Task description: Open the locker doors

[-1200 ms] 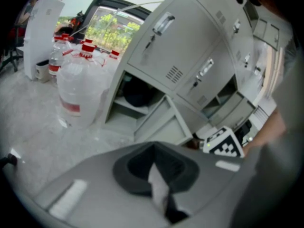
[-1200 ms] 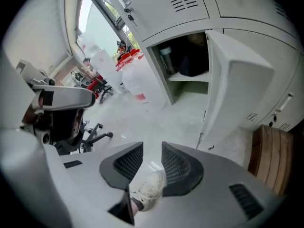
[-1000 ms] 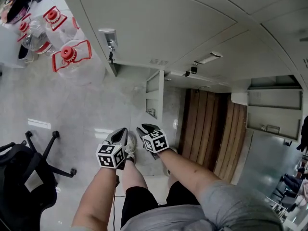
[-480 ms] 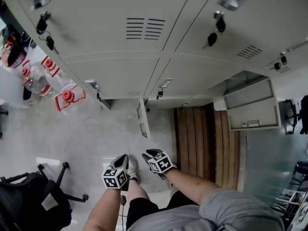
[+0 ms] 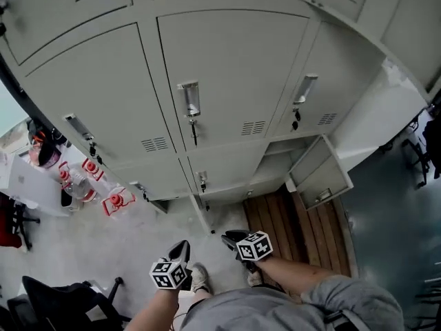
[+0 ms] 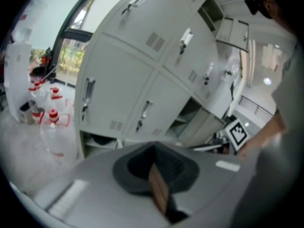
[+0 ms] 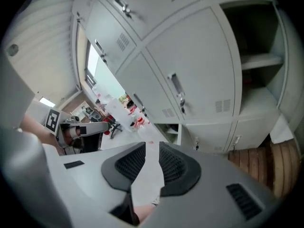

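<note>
Pads of the left gripper (image 6: 154, 158) were seen closed together on nothing, while those of the right gripper (image 7: 151, 160) stood slightly apart, having just been closing, nothing between them. Both were held low, well apart from the locker doors (image 5: 227, 67). Approach was judged the step in hand; next, a handle (image 5: 189, 98) must be reached and pulled. Since a second earlier, sight had been swung up from the floor.

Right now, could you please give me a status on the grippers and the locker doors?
Left gripper jaws together, empty. Right gripper jaws apart, just closing, nothing between. Middle locker door shut, untouched; lower right door open. Nothing blocking.
</note>
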Motion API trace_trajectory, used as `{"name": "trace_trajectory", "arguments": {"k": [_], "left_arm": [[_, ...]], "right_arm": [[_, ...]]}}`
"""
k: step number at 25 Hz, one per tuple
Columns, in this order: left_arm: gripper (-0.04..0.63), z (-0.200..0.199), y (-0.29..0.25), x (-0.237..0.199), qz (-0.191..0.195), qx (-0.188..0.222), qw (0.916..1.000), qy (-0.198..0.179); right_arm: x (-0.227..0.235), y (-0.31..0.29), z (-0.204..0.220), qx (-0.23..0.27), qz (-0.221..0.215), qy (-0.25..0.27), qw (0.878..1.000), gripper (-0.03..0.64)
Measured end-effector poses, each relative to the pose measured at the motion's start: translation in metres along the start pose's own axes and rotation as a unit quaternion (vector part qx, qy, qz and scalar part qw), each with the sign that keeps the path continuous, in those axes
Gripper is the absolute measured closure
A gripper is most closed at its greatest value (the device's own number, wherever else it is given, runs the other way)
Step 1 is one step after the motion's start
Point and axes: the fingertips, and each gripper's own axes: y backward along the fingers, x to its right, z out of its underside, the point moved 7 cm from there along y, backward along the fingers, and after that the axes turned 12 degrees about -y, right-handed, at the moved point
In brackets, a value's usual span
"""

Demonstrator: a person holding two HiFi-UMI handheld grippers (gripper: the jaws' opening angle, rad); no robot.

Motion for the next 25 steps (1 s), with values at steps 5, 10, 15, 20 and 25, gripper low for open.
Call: {"name": "trace_trajectory", "arguments": {"k": [5,10,15,20,25], "left_arm": [[0.591,-0.121,0.025,0.062,-0.017,0.101,0.9931,-0.057],[0.591,-0.228,0.060,0.140,-0.019,0.195,0.9727,-0.124],[0.591,-0.309,0.092,0.195,-0.012,0.263,0.9524,-0.154],[0.591,-0.362,0.128,0.215,0.005,0.301,0.9375,-0.175],[0.591,-0.391,0.154,0.213,0.031,0.310,0.9309,-0.191]], "right_arm": [[-0.021,0.110,-0.099,0.090,-0.039,0.051,0.994,0.546],[-0.056,0.218,-0.185,0.165,-0.049,0.129,0.977,0.571],[-0.091,0.296,-0.243,0.221,-0.053,0.168,0.959,0.595],[-0.145,0.337,-0.271,0.255,-0.072,0.183,0.947,0.607],[-0.195,0.359,-0.285,0.290,-0.079,0.201,0.932,0.609]]}}
